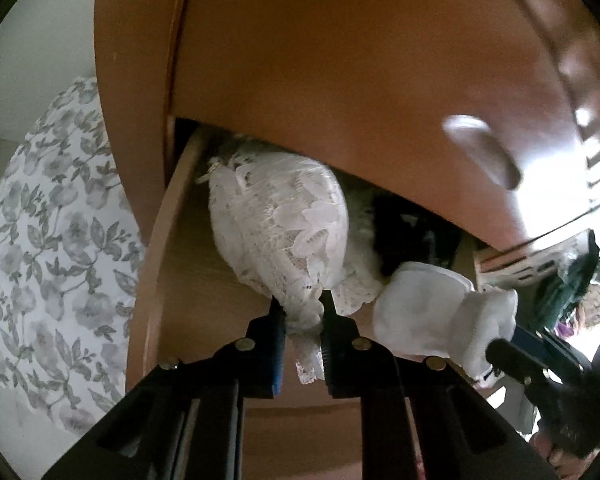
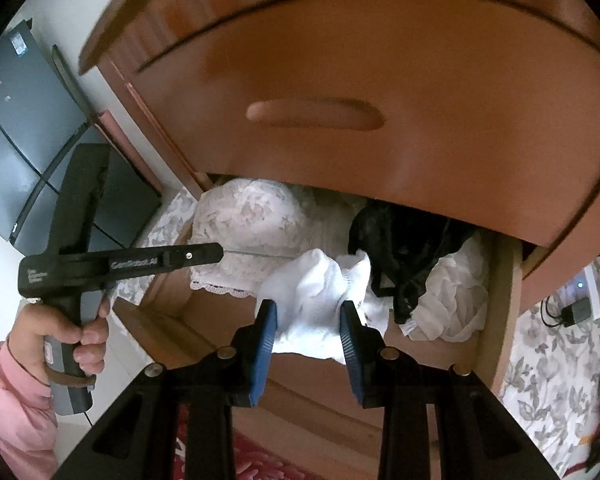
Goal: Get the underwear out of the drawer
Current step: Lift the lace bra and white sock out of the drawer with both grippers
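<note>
- Nearest in the left wrist view, the left gripper (image 1: 302,318) is clenched on the lower edge of a white lace bra (image 1: 278,224); a scrap of lace trim hangs below the pads, so the hold is on the band hem, not the cup.
- In the right wrist view, the right gripper (image 2: 309,334) grasps a bunched white cotton garment (image 2: 320,300), its blue pads pressing the cloth from both sides at the drawer's front edge.
- Both pieces are still over the open drawer (image 1: 160,240); the bra's cup reaches back under the closed drawer front above (image 2: 340,80).
- Handling, as I judge it: all of it is light and limp. The lace is delicate and may snag or tear if dragged against wood, while its moulded cup should keep its shape. The cotton piece will crumple and take a firm pinch anywhere.
- Best hold for the bra looks to be the band or strap seam, where the fabric is doubled.
- Further back lies a black undergarment (image 2: 404,248), tangled with straps, partly on another white cloth (image 2: 448,304); it may be a bra, but the view is too dim to be sure.
- A strap could trail along when a neighbouring piece lifts.
</note>
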Available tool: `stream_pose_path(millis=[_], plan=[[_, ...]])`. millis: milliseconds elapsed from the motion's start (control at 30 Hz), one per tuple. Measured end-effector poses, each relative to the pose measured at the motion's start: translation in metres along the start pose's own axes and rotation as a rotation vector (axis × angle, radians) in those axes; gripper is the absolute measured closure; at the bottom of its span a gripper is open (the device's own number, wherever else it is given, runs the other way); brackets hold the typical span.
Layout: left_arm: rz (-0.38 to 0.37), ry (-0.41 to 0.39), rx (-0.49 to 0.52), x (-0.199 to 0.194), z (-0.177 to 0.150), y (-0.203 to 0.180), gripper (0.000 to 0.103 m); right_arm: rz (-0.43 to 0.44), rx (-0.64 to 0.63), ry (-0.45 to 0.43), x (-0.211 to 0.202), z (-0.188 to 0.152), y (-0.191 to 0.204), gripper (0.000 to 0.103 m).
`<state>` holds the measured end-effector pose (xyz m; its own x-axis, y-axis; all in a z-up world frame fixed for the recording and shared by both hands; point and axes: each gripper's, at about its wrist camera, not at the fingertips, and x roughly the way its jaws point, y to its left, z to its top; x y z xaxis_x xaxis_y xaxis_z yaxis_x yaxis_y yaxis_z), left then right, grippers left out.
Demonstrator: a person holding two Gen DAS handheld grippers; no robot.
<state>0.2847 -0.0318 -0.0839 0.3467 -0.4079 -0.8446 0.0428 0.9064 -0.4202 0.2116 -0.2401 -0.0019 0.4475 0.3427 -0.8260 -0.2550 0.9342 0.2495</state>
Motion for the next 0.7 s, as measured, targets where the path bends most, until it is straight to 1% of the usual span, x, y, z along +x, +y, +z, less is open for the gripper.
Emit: stream_pose_path(millis=[133, 367, 567, 700], plan=[[-0.013, -0.023, 0.055, -0.018, -0.008, -0.012, 0.088, -0.006, 0.000, -0.024, -0.017, -0.003, 0.001, 0.070], [-0.021, -0.088, 0.127, -0.047, -0.016, -0.026, 0.088, -0.010, -0.006, -0.061, -0.039, -0.003, 0.002, 0.070], [0.021, -0.158, 0.205, -0.070, -0.019, -0.041, 0.088, -0.013, -0.009, -0.094, -0.058, -0.002, 0.005, 0.070], [0.031, -0.183, 0.237, -0.080, -0.021, -0.046, 0.088, -0.022, -0.009, -0.109, -0.069, 0.000, 0.006, 0.070]])
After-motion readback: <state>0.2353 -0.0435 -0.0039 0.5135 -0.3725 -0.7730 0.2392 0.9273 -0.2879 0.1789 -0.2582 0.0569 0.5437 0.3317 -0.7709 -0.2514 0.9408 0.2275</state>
